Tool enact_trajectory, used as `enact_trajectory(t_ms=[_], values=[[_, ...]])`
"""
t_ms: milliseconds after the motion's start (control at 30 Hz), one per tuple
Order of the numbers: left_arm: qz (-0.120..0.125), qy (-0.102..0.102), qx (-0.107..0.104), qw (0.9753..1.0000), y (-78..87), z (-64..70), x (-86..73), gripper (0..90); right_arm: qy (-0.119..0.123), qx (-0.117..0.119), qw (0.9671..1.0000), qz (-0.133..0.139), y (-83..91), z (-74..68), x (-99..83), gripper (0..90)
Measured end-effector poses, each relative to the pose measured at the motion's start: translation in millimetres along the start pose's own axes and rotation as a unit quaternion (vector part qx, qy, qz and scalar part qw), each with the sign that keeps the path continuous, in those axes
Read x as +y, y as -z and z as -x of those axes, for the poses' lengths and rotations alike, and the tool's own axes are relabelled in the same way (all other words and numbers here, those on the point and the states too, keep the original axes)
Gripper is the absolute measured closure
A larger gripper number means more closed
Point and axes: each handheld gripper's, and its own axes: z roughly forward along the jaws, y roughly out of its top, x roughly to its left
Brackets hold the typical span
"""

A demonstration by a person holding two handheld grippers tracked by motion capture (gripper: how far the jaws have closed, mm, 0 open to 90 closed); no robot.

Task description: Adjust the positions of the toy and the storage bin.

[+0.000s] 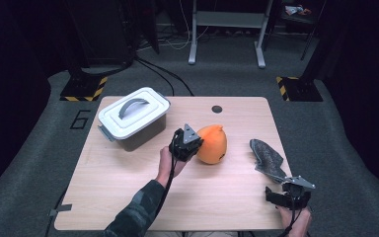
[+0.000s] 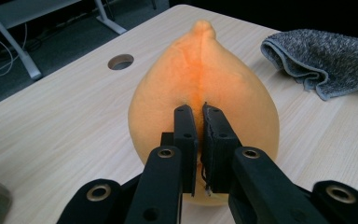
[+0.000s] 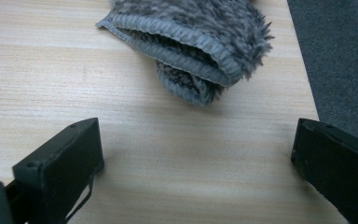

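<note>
An orange pear-shaped plush [image 1: 212, 144] lies at the middle of the wooden table [image 1: 118, 187]. My left gripper [image 1: 190, 143] presses against its left side. In the left gripper view the jaws [image 2: 199, 112] stand nearly together, pinching the plush [image 2: 200, 70] at its seam. A folded grey fuzzy cloth [image 1: 268, 158] lies near the table's right edge. My right gripper [image 1: 287, 190] rests at the front right corner just short of it, open. Between its wide-apart jaws [image 3: 196, 140] is bare tabletop, and the cloth [image 3: 191, 42] lies just ahead of them.
A grey plastic box with a white handled lid [image 1: 134, 116] stands at the back left. A round cable hole [image 1: 217, 109] sits near the far edge. The table's right edge drops to grey carpet [image 3: 335, 56] close beside the cloth.
</note>
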Motion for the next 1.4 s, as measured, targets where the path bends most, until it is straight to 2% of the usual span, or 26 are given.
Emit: enact_trajectory(t_ms=[400, 600, 667, 1067, 1100, 1400], values=[[0.004, 0.000, 0.004, 1.0000, 25.8, -3.9, 1.8, 85.2, 0.003, 0.005, 1.0000, 0.003, -0.4, -0.3, -1.2, 0.0], [-0.003, -0.008, 0.008, 0.9999, 43.0, -8.5, -0.8, 85.2, 0.008, 0.007, 0.9999, 0.004, -0.6, 0.1, -1.5, 0.0], [-0.009, -0.011, 0.015, 0.9998, 48.6, -8.9, -1.5, 85.2, 0.007, 0.006, 0.9999, 0.005, -0.6, 0.0, -1.4, 0.0], [-0.004, -0.015, 0.024, 0.9996, 77.7, -8.6, -9.6, 85.1, 0.007, 0.007, 0.9999, 0.004, -0.6, 0.1, -1.4, 0.0], [-0.007, -0.023, 0.027, 0.9994, 80.7, -8.7, -10.0, 85.1, 0.007, 0.007, 0.9999, 0.005, -0.6, 0.0, -1.4, 0.0], [-0.003, -0.015, 0.041, 0.9990, 103.9, -10.9, -20.0, 85.2, 0.009, 0.007, 0.9999, 0.004, -0.5, 0.2, -1.5, 0.0]])
